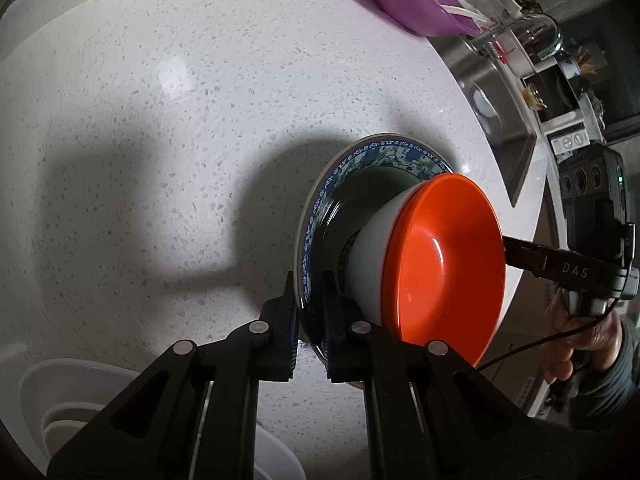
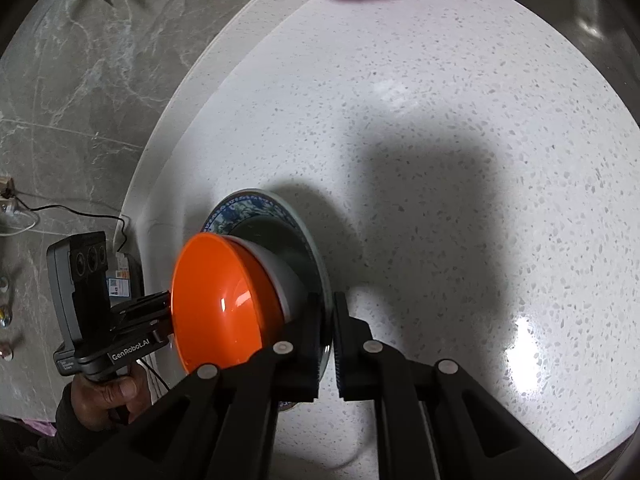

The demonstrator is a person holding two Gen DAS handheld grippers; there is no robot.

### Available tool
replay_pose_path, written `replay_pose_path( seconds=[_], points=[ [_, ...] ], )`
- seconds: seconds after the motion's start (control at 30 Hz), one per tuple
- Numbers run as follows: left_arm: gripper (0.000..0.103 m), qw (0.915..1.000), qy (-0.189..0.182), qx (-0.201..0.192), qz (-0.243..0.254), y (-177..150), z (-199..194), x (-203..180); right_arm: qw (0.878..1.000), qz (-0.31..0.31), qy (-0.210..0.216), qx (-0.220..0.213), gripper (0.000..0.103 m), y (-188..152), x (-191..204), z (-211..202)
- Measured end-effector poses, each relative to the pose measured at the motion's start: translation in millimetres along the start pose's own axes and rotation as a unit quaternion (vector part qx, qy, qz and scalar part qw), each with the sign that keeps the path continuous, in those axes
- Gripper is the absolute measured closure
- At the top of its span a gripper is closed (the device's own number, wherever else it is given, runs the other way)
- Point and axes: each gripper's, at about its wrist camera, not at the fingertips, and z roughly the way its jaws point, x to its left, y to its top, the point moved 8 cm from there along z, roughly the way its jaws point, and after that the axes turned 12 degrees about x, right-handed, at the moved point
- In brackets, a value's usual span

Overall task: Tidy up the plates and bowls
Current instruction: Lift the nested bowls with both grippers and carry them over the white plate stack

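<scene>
Grippers bracket the stack: our left gripper (image 1: 310, 320) pinches one rim of the patterned plate (image 1: 372, 152) carrying the orange bowl (image 1: 444, 264), our right gripper (image 2: 328, 344) pinches the opposite rim, while the purple bowl (image 1: 416, 0) remains unsorted.

Left gripper (image 1: 311, 320) clamps the rim of a blue-patterned plate (image 1: 360, 160), frame center. Orange bowl (image 1: 444, 264) sits on the plate. Right gripper (image 1: 516, 254) reaches in from right edge, touching bowl rim. Purple bowl (image 1: 412, 0) top right; speckled white counter (image 1: 160, 120); sink (image 1: 492, 92) upper right.
</scene>
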Motion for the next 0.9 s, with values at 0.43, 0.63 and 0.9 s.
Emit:
replay_pose_path(
  seconds=[0.43,0.63,0.9],
  points=[
    [0.098,0.9998,-0.009,0.006,-0.017,-6,-6,3,1.000,0.015,-0.012,0.017,0.093,9,4,0],
    [0.098,0.9997,-0.013,0.000,-0.019,-9,-16,1,1.000,0.008,-0.014,0.016,0.093,14,10,-5],
    [0.098,0.9997,-0.014,-0.009,-0.019,-14,-32,-1,1.000,-0.003,-0.017,0.019,0.093,13,23,-14]
  ],
)
